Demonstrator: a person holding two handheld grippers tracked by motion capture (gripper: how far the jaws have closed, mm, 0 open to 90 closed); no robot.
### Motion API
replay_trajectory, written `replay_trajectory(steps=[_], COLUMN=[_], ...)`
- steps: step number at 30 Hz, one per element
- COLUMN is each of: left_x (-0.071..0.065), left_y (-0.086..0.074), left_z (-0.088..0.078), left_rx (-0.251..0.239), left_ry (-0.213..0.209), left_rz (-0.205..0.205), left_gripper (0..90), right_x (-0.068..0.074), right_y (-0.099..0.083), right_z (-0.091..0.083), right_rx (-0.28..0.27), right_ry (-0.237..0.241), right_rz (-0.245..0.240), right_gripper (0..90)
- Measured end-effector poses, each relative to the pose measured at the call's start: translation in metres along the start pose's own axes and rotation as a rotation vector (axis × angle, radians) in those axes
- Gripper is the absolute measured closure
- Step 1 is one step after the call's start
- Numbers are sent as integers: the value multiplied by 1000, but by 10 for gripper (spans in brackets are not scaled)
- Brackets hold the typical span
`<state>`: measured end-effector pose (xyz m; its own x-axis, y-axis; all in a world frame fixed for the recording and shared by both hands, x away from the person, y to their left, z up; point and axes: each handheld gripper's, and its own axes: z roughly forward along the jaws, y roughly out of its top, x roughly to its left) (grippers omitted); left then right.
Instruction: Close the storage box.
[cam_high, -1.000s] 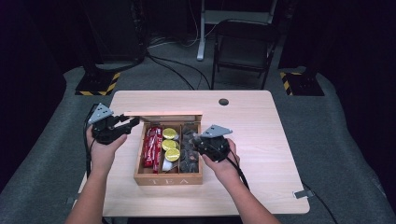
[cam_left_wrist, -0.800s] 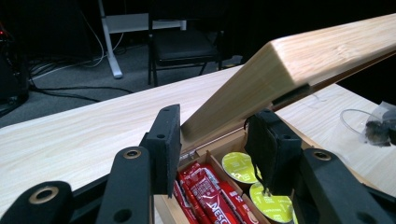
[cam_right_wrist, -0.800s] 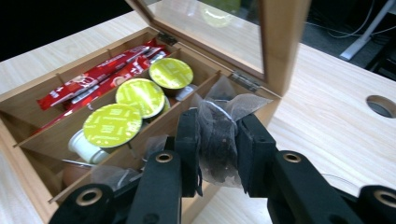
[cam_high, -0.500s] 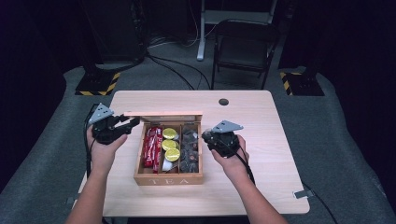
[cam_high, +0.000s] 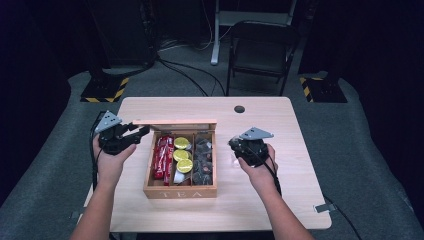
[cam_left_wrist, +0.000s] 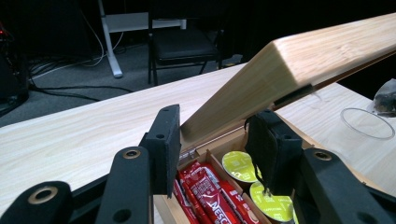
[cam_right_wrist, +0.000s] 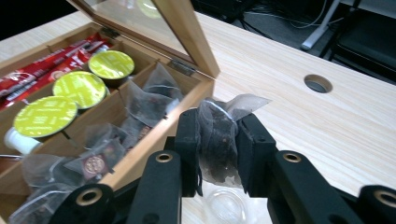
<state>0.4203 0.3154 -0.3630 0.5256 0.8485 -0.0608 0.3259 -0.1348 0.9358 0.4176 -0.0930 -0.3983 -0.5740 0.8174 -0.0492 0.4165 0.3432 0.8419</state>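
Right claw (cam_right_wrist: 217, 140): clamped on a tea bag (cam_right_wrist: 218, 140), held just off the box's right wall, above the worktop (cam_high: 280, 130).
Tea bag: clear pouch with dark leaf inside, upright between the pads, top corner sticking out to the right.
Left claw (cam_left_wrist: 212, 140): closed on the lid's (cam_left_wrist: 299, 65) left edge, holding it tilted up on its hinges.
Box (cam_high: 180, 192): wooden, marked TEA on the front, mid-worktop, three compartments.
Left compartment: red sticks (cam_high: 163, 156).
Middle compartment: green-topped capsules (cam_high: 182, 155).
Right compartment: more tea bags (cam_high: 203, 160), piled loosely.
Glass (cam_right_wrist: 224, 205): clear rim seen on the worktop directly under the right claw.
Hole (cam_high: 239, 108): round, at the worktop's far edge, well apart from the box.
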Motion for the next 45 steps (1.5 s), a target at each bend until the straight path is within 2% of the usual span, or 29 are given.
replay_trajectory(steps=[5,16,21,22,24,25,27,30,34,36,41,45], left_x=[0,0,0,0,0,0,0,0,0,0,0,1], left_y=[0,-1,-1,-1,-1,-1,-1,-1,-1,-1,-1,-1], left_z=[0,0,0,0,0,0,1,0,0,0,0,1], left_rx=[0,0,0,0,0,0,2,5,8,7,8,4], left_ry=[0,-2,-2,-2,-2,-2,-2,-3,-2,-3,-3,-3], left_rz=[0,-3,-4,-4,-4,-4,-3,0,0,1,1,0], left_gripper=[548,545,545,545,545,545,544,543,543,543,543,542], right_x=[-6,-12,-14,-16,-15,-17,-18,-16,-16,-14,-14,-14], right_y=[-5,-21,-25,-25,-27,-27,-28,-29,-28,-28,-28,-27], right_z=[-1,10,13,14,16,16,17,20,22,25,25,23], right_rx=[10,58,73,73,81,85,91,96,111,117,114,94], right_ry=[-21,-40,-42,-43,-46,-43,-44,-48,-41,-40,-48,-54], right_rz=[4,4,28,15,37,20,17,39,16,29,24,17], right_gripper=[719,719,719,719,719,719,719,718,716,695,651,603])
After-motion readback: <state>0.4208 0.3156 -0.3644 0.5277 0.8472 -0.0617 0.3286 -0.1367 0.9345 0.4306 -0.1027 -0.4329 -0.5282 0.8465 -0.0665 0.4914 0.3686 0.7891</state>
